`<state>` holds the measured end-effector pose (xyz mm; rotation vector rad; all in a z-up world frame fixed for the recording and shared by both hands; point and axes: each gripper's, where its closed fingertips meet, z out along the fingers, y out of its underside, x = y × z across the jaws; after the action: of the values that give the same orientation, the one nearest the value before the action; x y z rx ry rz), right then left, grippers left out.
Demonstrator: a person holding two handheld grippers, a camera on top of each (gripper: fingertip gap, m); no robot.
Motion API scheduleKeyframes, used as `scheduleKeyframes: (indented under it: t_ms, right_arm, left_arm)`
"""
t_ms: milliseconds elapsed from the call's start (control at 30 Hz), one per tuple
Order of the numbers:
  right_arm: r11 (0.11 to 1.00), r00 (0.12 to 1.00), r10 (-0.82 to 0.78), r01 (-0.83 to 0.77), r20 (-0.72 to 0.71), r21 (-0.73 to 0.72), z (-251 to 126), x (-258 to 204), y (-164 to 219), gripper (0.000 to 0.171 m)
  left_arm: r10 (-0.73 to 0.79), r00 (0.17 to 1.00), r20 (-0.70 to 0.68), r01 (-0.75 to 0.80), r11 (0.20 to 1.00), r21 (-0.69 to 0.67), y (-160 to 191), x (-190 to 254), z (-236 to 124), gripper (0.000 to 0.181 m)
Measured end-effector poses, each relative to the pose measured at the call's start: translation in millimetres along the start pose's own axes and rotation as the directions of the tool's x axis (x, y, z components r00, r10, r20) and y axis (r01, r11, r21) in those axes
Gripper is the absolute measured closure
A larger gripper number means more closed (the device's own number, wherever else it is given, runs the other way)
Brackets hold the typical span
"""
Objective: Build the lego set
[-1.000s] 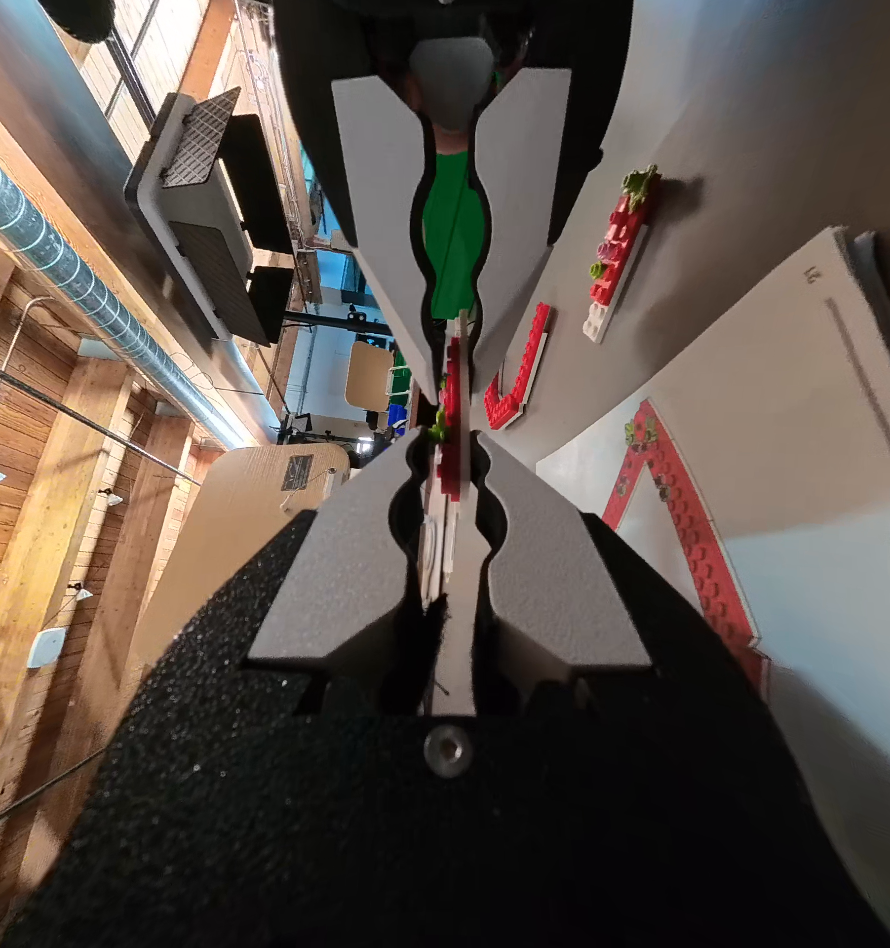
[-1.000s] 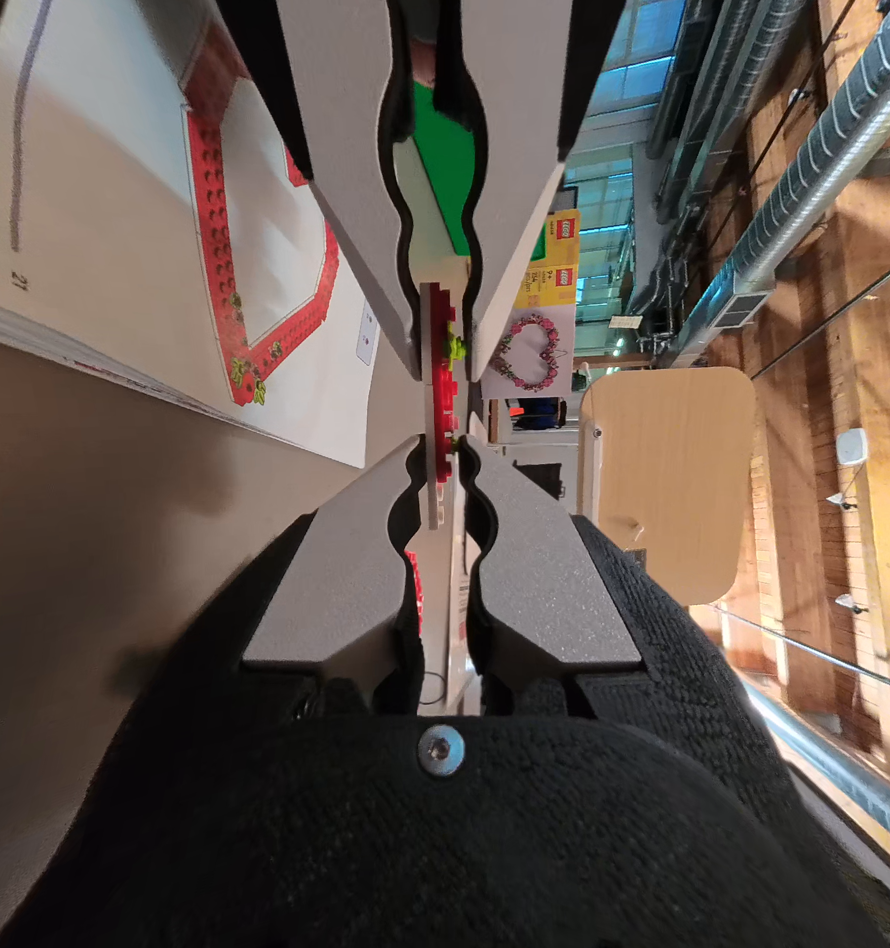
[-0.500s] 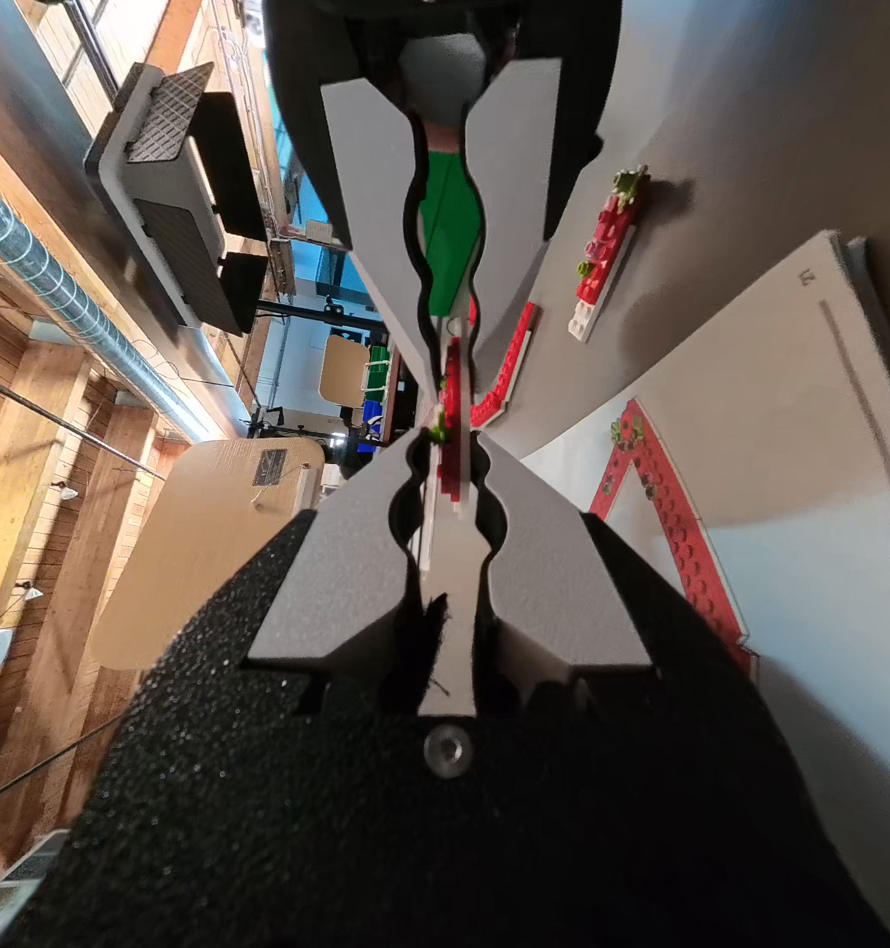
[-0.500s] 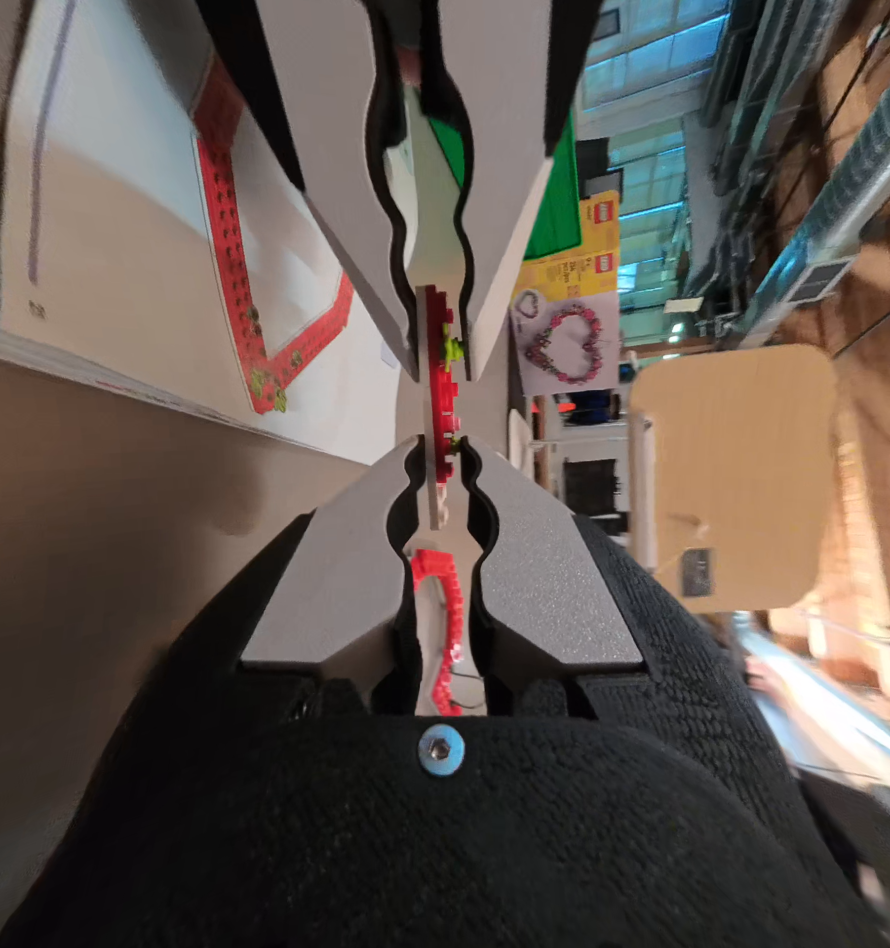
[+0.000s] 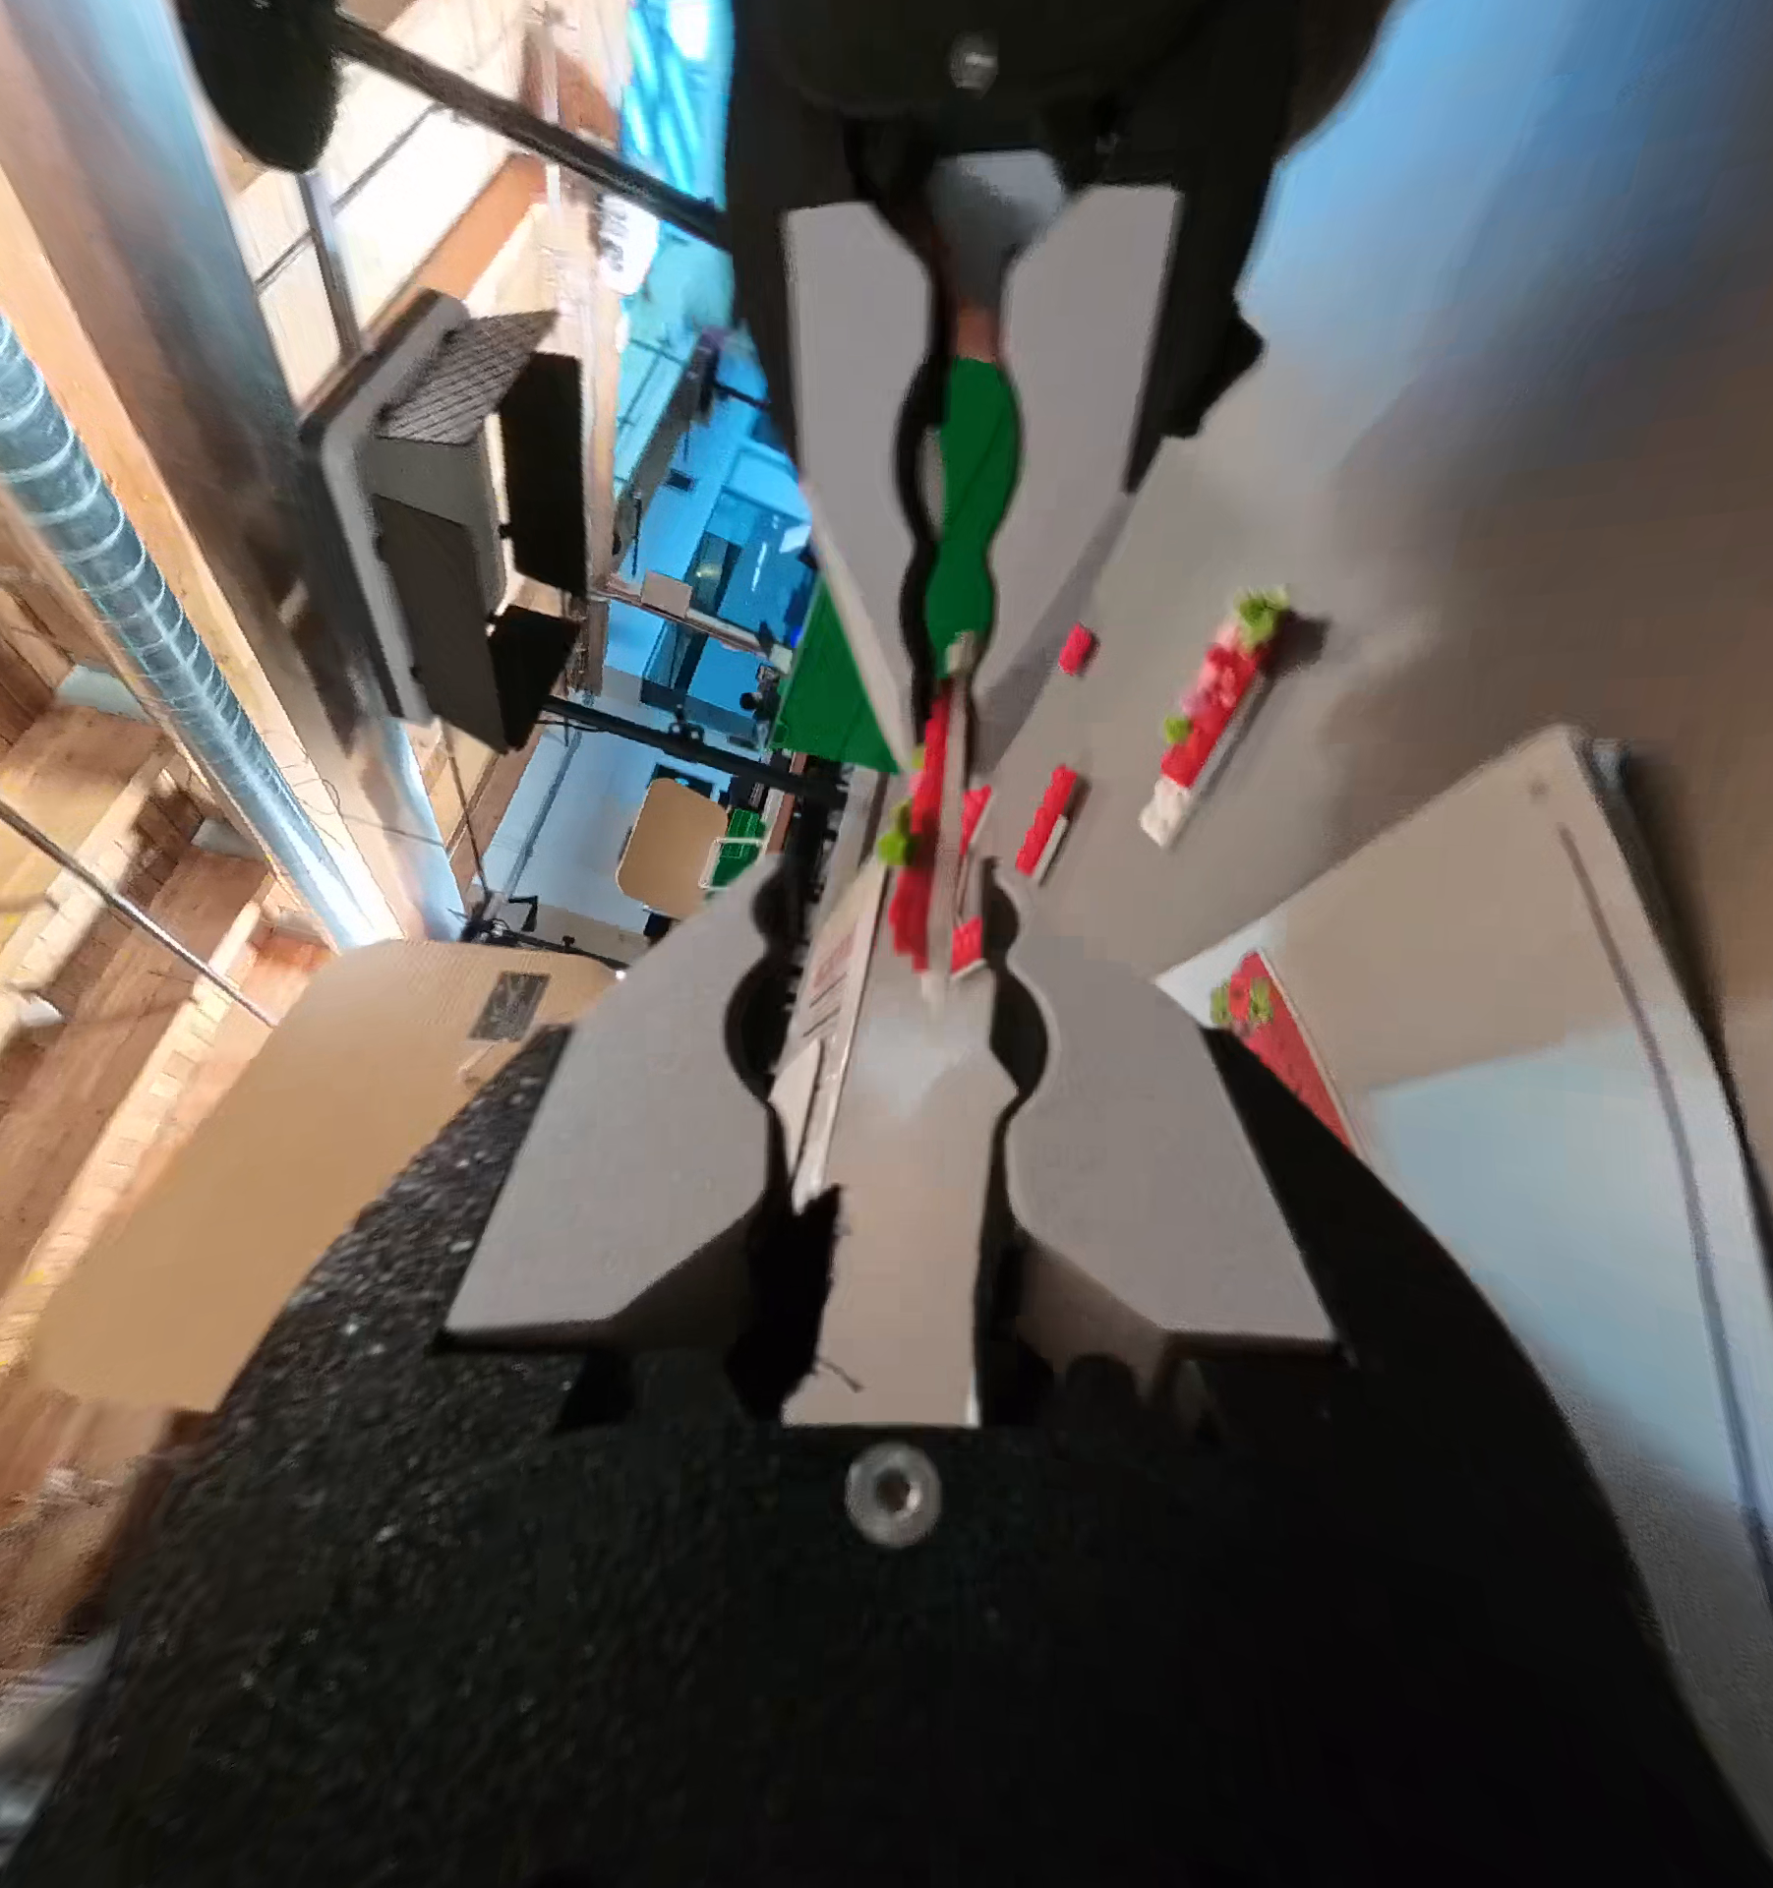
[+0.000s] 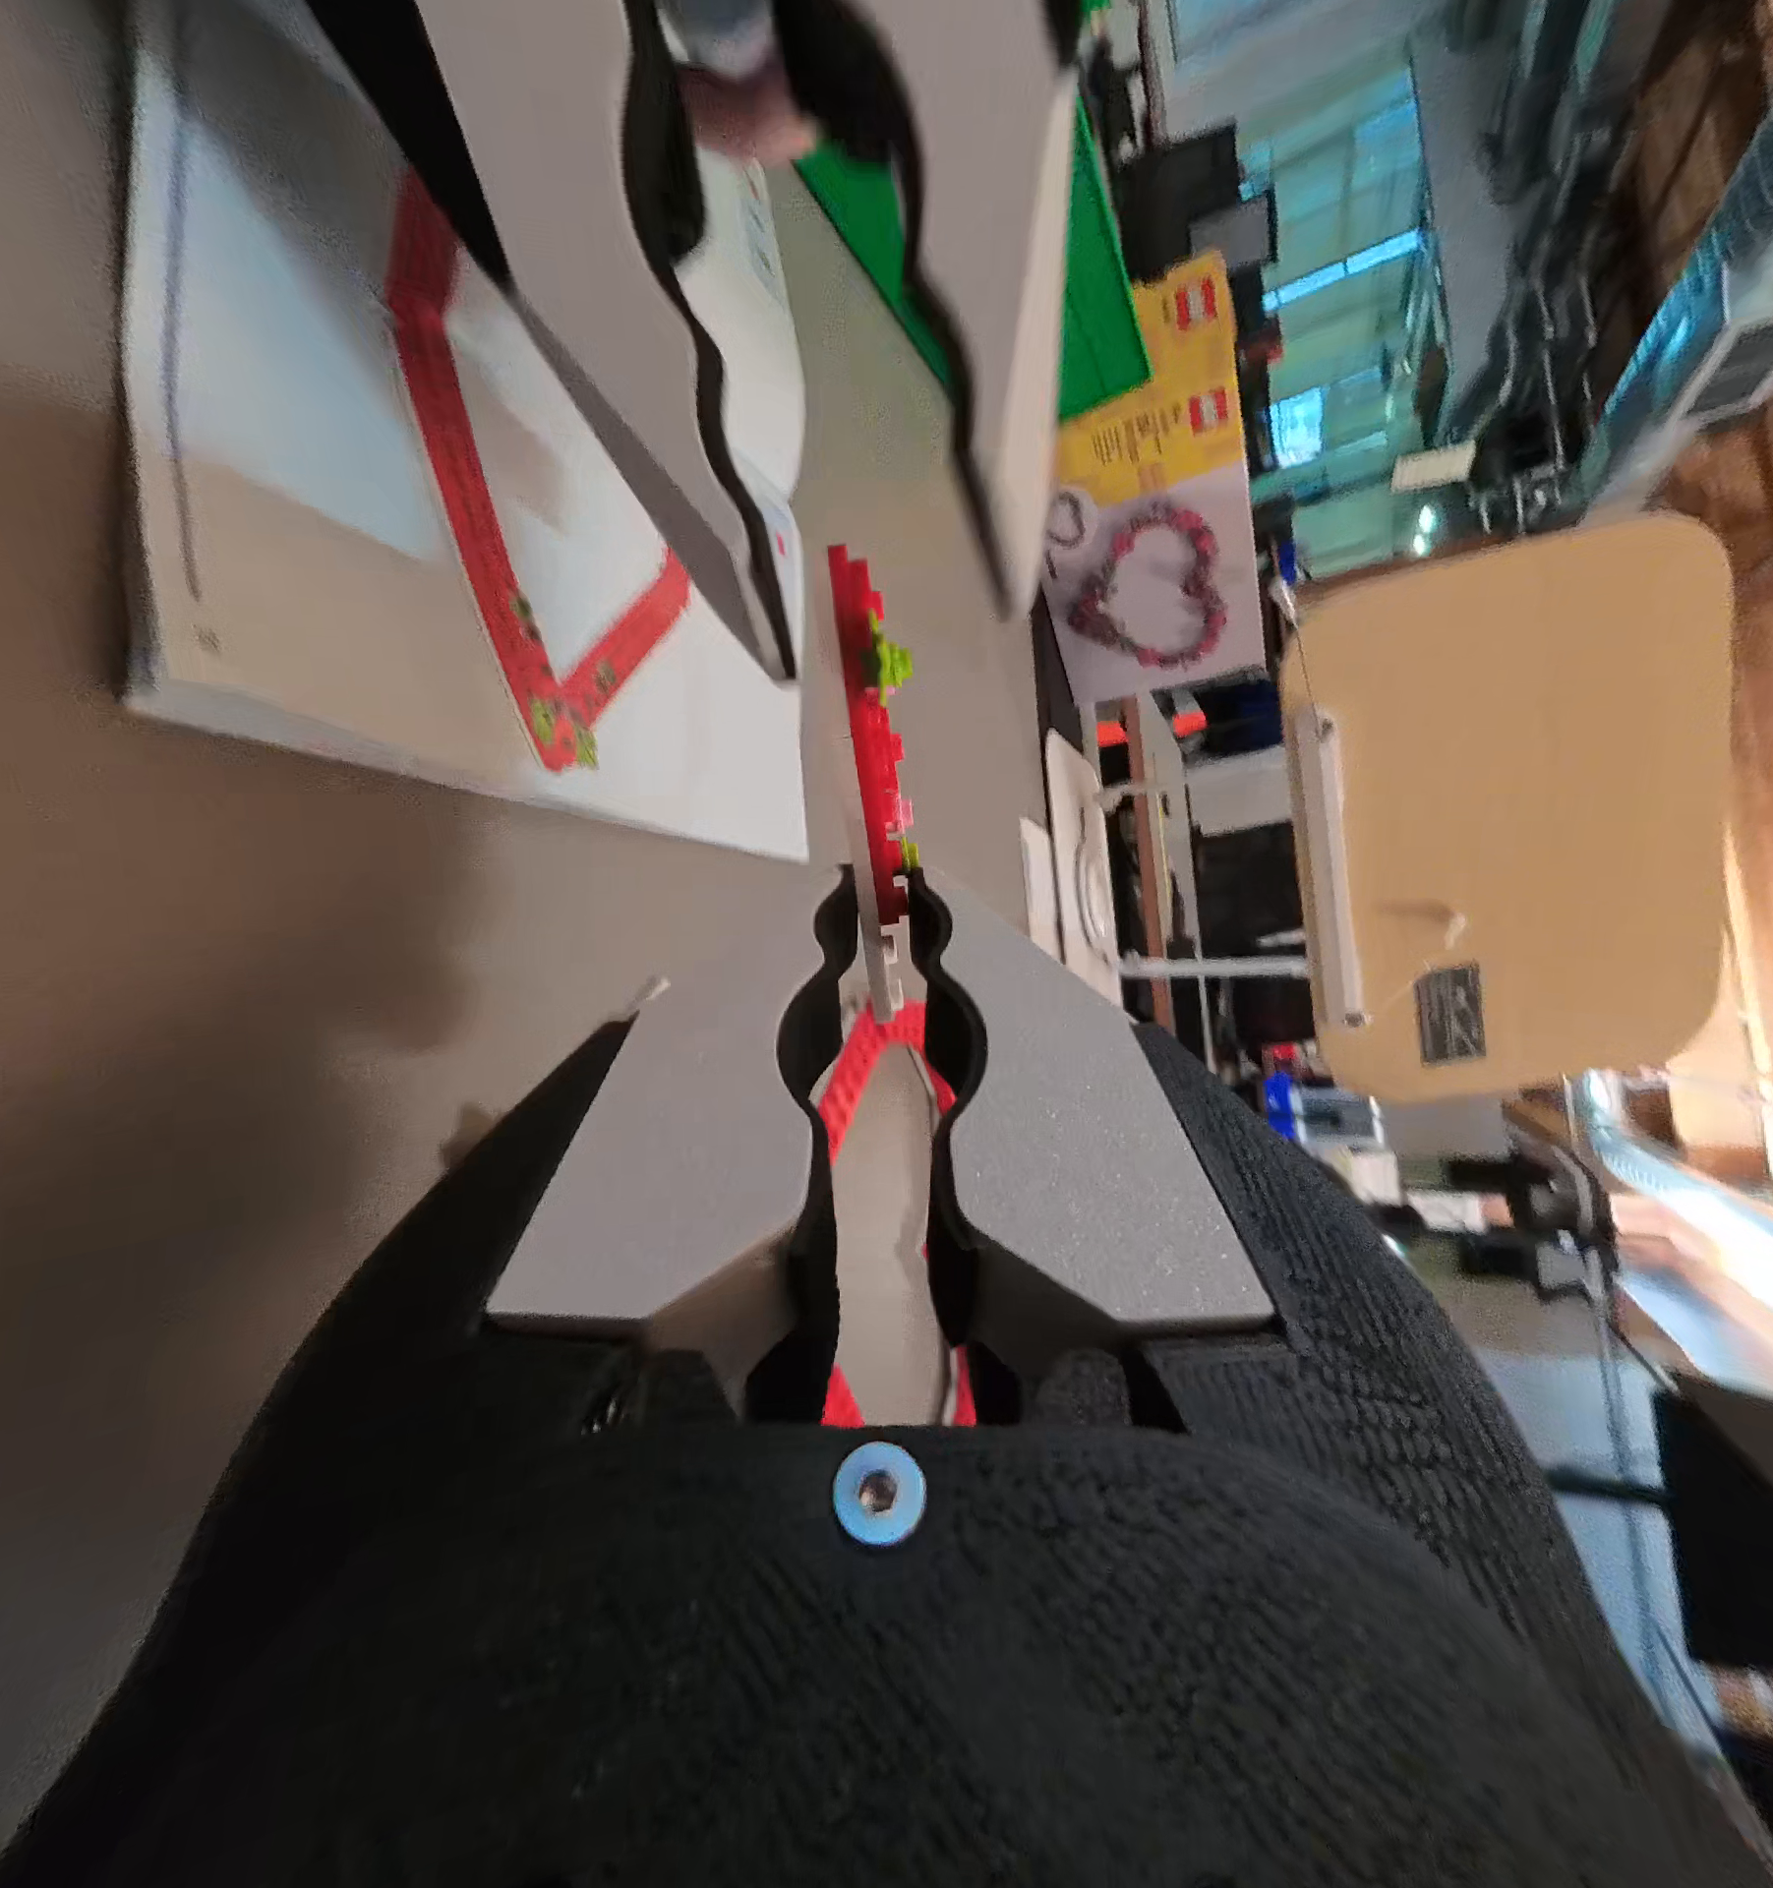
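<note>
A thin red Lego strip [image 6: 867, 736] with small green and pink pieces stands on edge above the grey table [image 6: 248, 919]. My right gripper [image 6: 877, 881] is shut on its near end. My left gripper [image 6: 892, 633] faces it from the far side, jaws open around the strip's other end and clear of it. In the left wrist view my left gripper [image 5: 882, 879] is open, with the strip [image 5: 923, 848] between the spread fingers. The right gripper [image 5: 948, 705] beyond is shut on the strip. A red curved frame piece [image 6: 861, 1083] lies on the table behind my right fingers.
An open instruction booklet [image 6: 351, 511] lies on the table, also seen in the left wrist view [image 5: 1475, 971]. A red and white strip with green bits [image 5: 1209, 715] and small red pieces [image 5: 1045, 828] lie nearby. A green baseplate [image 6: 1096, 307], a yellow box [image 6: 1158, 480] and a tan chair [image 6: 1526, 797] stand beyond.
My left gripper has opened and let go of the strip; a second ago both grippers were shut on it. The right gripper still holds it. Both views have swung and are blurred.
</note>
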<state>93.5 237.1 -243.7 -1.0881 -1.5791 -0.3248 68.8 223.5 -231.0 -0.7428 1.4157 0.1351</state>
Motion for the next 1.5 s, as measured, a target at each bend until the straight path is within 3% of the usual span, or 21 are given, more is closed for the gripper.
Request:
scheduleKeyframes:
  t_ms: [100, 200, 300, 467, 667, 800, 900, 1000, 1067, 1300, 1500]
  right_arm:
    - [0.994, 0.999, 0.001, -0.007, -0.054, -0.109, -22, 5, 29, 0.164]
    - [0.959, 0.991, -0.118, 0.098, -0.061, -0.265, -47, -6, 70, 0.164]
    - [0.899, 0.973, -0.229, 0.219, 0.019, -0.379, -69, -23, 103, 0.164]
    - [0.844, 0.937, -0.317, 0.35, 0.148, -0.406, -83, -42, 128, 0.161]
    - [0.841, 0.898, -0.348, 0.426, 0.27, -0.334, -86, -42, 141, 0.142]
    - [0.869, 0.913, -0.221, 0.343, 0.342, -0.356, -98, -33, 152, 0.114]
    - [0.908, 0.894, 0.094, 0.104, 0.438, -0.407, -107, -45, 147, 0.115]
    - [0.843, 0.717, 0.5, -0.276, 0.485, -0.461, -101, -57, 115, 0.117]
    - [0.79, 0.645, 0.599, -0.379, 0.475, -0.481, -90, -55, 105, 0.119]
    - [0.758, 0.537, 0.632, -0.277, 0.558, -0.591, -78, -65, 113, 0.129]
    - [0.837, 0.467, 0.525, -0.135, 0.712, -0.53, -81, -71, 108, 0.152]
  left_arm:
    - [-0.192, 0.979, 0.068, 0.19, 0.981, 0.034, 1, -21, -3, 0.121]
    - [-0.317, 0.941, 0.122, 0.312, 0.948, 0.057, 11, -38, -9, 0.121]
    - [-0.413, 0.895, 0.171, 0.404, 0.911, 0.083, 20, -53, -14, 0.123]
    - [-0.523, 0.827, 0.208, 0.506, 0.852, 0.133, 27, -69, -22, 0.127]
    - [-0.565, 0.797, 0.215, 0.547, 0.825, 0.141, 32, -75, -26, 0.13]
    - [-0.564, 0.799, 0.211, 0.545, 0.826, 0.143, 30, -78, -28, 0.131]
    - [-0.558, 0.801, 0.216, 0.539, 0.83, 0.142, 31, -83, -30, 0.131]
    - [-0.56, 0.796, 0.229, 0.54, 0.828, 0.15, 31, -91, -33, 0.132]
    - [-0.56, 0.793, 0.24, 0.539, 0.829, 0.151, 32, -95, -36, 0.132]
    - [-0.554, 0.812, 0.185, 0.538, 0.833, 0.132, 30, -99, -39, 0.131]
    - [-0.568, 0.817, 0.103, 0.556, 0.822, 0.121, 23, -93, -35, 0.129]
